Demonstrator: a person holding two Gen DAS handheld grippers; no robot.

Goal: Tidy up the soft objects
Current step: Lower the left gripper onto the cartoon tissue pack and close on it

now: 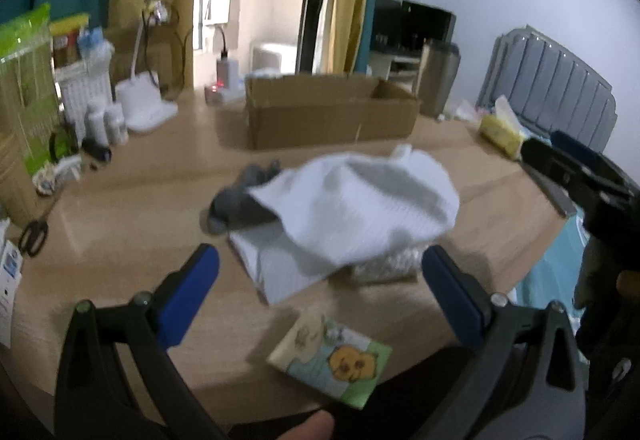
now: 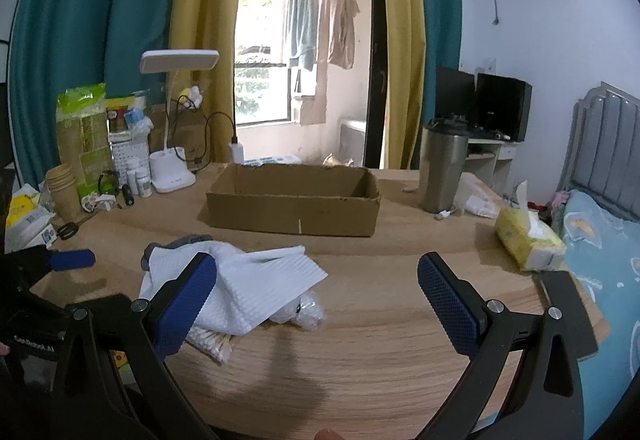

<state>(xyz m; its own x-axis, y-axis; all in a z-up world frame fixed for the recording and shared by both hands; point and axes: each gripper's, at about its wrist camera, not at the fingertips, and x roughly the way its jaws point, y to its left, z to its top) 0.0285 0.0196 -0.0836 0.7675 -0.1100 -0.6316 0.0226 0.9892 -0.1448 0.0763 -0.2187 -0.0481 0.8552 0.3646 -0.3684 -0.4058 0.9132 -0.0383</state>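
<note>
Both grippers are held low over the table (image 2: 360, 340), nothing gripped. The left gripper (image 1: 320, 268) has its jaws spread wide, and the right gripper (image 2: 318, 274) is spread wide too; each is seen at the edge of the other's view.

A white cloth (image 2: 248, 280) is heaped mid-table, in front of the left gripper and just left of the right one. A grey cloth (image 1: 240, 199) is seen poking out from under its far left side. A clear bag (image 2: 308, 310) and a cotton swab pack (image 2: 214, 344) are partly covered by the white cloth.

An open cardboard box (image 2: 294, 213) is set behind the pile, well apart from it; its inside looks bare as far as can be seen. A tissue pack (image 2: 528, 240) is placed at the right table edge, a steel cup (image 2: 442, 167) right of the box. A cartoon packet (image 1: 330, 358) lies near the front edge. A lamp (image 2: 172, 167), bottles and scissors (image 2: 68, 230) are crowded at the left.
</note>
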